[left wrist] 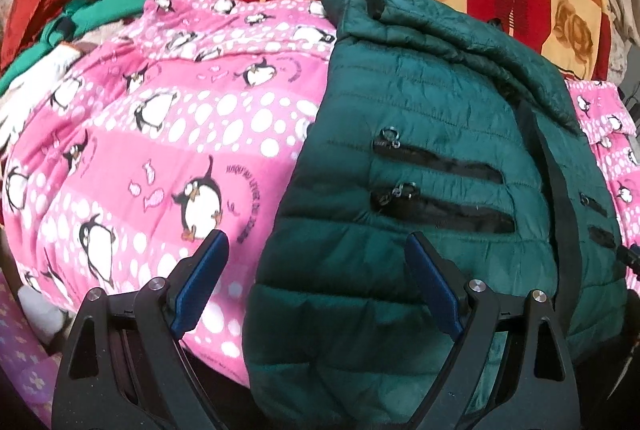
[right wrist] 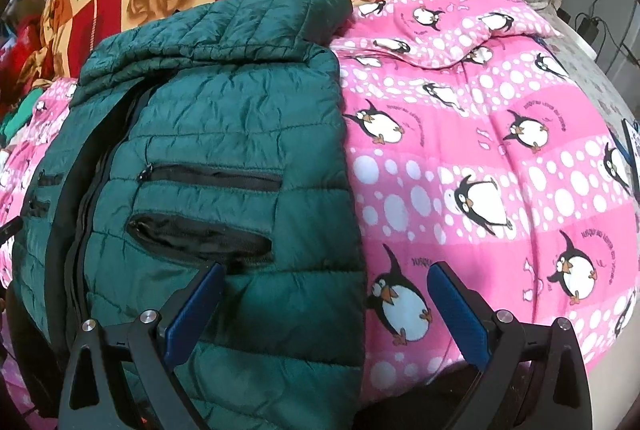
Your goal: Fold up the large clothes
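On the bed, over the pink penguin quilt, we log one green puffer jacket, front up, sleeves already folded in so it lies as a narrow panel. Left tongs and right tongs gape empty, straddling its long side edges; open quilt flanks both sides
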